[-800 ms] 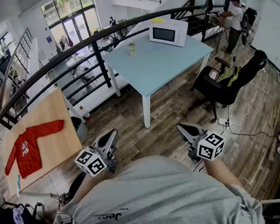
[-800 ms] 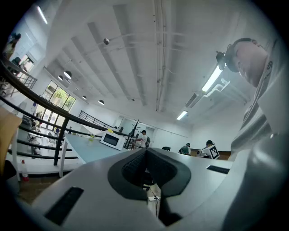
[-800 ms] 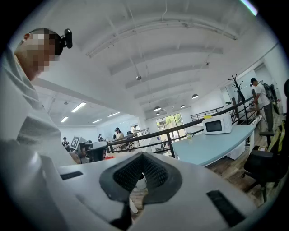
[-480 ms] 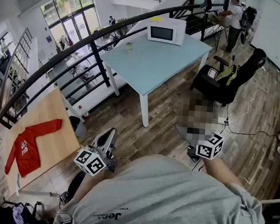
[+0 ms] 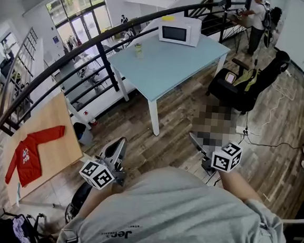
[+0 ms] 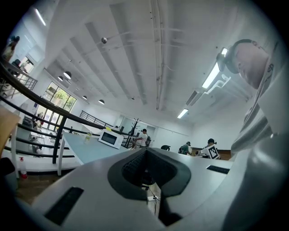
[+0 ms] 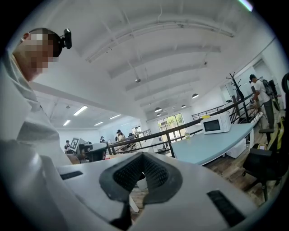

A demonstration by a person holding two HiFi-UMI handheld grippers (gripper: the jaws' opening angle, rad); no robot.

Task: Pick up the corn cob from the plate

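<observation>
No corn cob and no plate shows in any view. In the head view my left gripper (image 5: 119,148) is held level in front of the person's chest over the wooden floor. Its marker cube (image 5: 97,174) sits close to the grey shirt. My right gripper (image 5: 197,143) is at the same height on the right, with its marker cube (image 5: 226,156) behind it and its tip partly under a mosaic patch. In the left gripper view the left gripper (image 6: 146,170) has its jaws together with nothing between them. The right gripper (image 7: 140,179) looks the same in its own view.
A light blue table (image 5: 167,67) stands ahead with a white microwave (image 5: 179,31) and a small bottle (image 5: 138,49) on it. A black office chair (image 5: 245,87) is at its right. A black railing (image 5: 95,47) runs along the left. A red sweater (image 5: 30,152) lies on a wooden table (image 5: 60,137).
The room has drifted slightly up and left in the head view. Both grippers keep their places in front of the chest, jaws unchanged.
</observation>
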